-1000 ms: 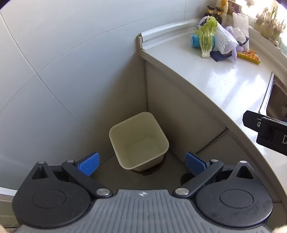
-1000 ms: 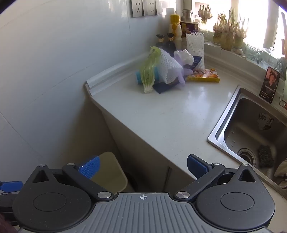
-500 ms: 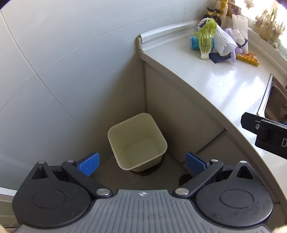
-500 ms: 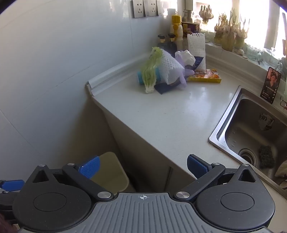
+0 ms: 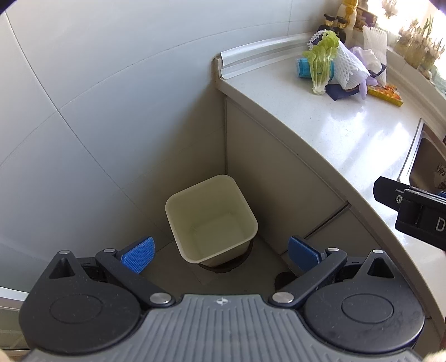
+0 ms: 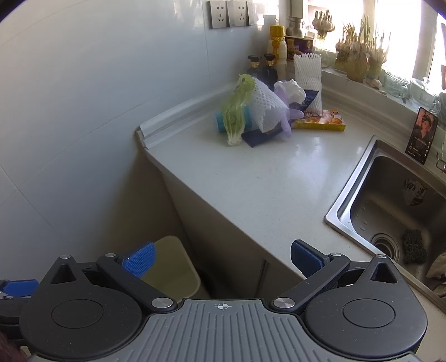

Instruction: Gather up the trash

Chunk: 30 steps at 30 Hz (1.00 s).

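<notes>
A cream square bin [image 5: 211, 220] stands empty on the floor in the corner between the tiled wall and the cabinet; its rim [image 6: 178, 267] also shows in the right wrist view. My left gripper [image 5: 220, 254] hangs open above it, holding nothing. On the far end of the white counter [image 6: 251, 178] lies a heap of trash: a green leaf [image 6: 235, 111], a white foam net [image 6: 264, 108], a purple glove [image 6: 290, 111], a dark blue wrapper [image 6: 260, 136] and a yellow packet [image 6: 320, 122]. My right gripper [image 6: 222, 259] is open and empty, well short of the heap.
A steel sink [image 6: 395, 206] with a dark scrubber [image 6: 414, 245] sits to the right. Bottles [image 6: 263, 65], another foam net [image 6: 306, 80] and wall sockets [image 6: 231, 14] line the back. Garlic and sprouting bulbs [image 6: 359, 50] stand on the sill. A phone [image 6: 422, 133] leans behind the sink.
Both views have shifted slightly; the trash heap and counter sit a little further right and lower in frame. Both grippers remain open and empty.
</notes>
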Motion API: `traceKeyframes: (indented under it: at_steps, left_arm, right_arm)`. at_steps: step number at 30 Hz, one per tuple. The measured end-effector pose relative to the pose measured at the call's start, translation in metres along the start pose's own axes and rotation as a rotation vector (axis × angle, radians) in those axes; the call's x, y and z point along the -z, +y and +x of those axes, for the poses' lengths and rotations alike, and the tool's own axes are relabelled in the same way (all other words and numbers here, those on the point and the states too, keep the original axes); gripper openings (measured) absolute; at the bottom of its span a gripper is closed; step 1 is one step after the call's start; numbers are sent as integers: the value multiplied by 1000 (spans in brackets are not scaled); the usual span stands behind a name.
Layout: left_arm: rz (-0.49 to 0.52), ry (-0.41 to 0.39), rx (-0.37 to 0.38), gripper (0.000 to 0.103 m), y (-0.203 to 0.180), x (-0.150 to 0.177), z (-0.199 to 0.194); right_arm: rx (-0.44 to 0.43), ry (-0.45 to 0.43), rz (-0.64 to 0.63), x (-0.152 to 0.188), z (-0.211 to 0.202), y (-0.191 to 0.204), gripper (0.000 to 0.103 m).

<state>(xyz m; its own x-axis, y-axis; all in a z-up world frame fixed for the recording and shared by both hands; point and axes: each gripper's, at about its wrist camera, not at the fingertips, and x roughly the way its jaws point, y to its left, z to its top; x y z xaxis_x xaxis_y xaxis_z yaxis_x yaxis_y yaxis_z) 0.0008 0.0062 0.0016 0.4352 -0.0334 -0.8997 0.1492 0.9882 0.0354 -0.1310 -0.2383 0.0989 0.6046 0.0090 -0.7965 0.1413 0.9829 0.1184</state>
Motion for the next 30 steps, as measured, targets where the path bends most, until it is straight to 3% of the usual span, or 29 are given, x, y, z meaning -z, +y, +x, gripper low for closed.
traceKeyframes:
  at_steps: [30]
  left_arm:
    - [-6,7,15,102,3,-4,4]
  right_arm:
    - [10,-1,19,-2,4,-7,103]
